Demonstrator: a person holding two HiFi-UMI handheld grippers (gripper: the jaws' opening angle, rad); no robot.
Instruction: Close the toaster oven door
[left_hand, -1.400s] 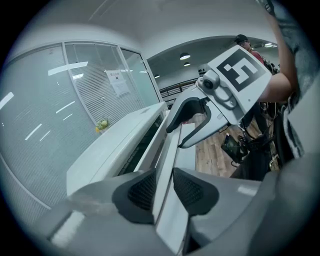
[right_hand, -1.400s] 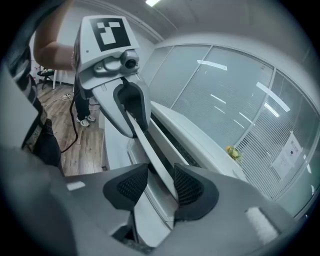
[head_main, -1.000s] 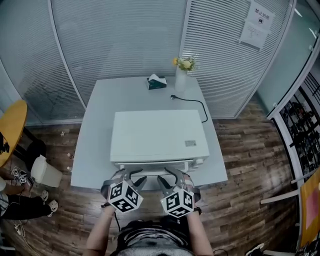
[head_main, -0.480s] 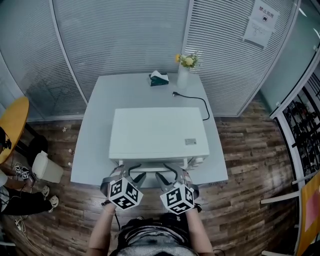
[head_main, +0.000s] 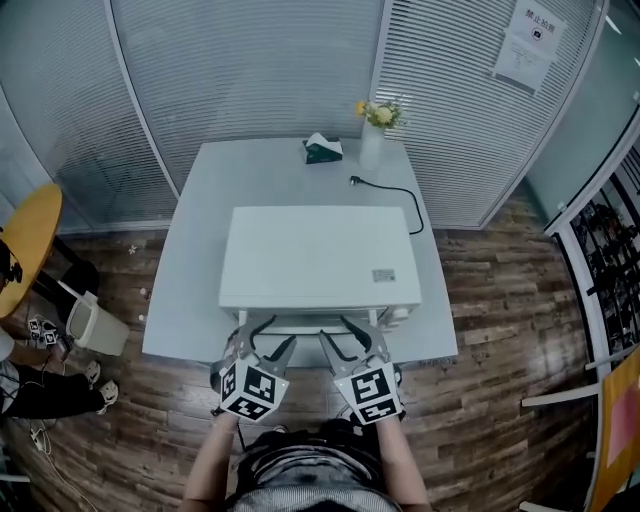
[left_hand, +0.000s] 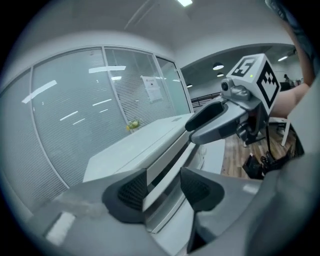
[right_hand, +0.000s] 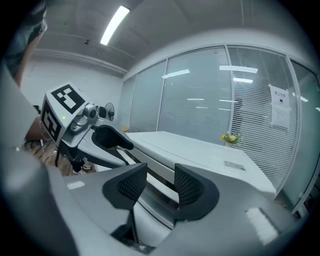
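In the head view the oven (head_main: 318, 255) stands mid-surface (head_main: 195, 240), and its door (head_main: 316, 323) sits up against the oven's front, shut or nearly so as far as this steep angle shows. Both tools are at the oven's front edge: the left gripper (head_main: 267, 338) and the right gripper (head_main: 338, 334), side by side at the door's top rim. Compared with a second ago, the left jaws are spread visibly wider. The left gripper view confirms this: its jaws are opening, with the door's rim between the pads but no longer pinched. The right gripper view shows its jaws also apart, straddling the same rim without pressing on it. I judge this letting-go to mean the closing push is done and only drawing back from the oven remains.
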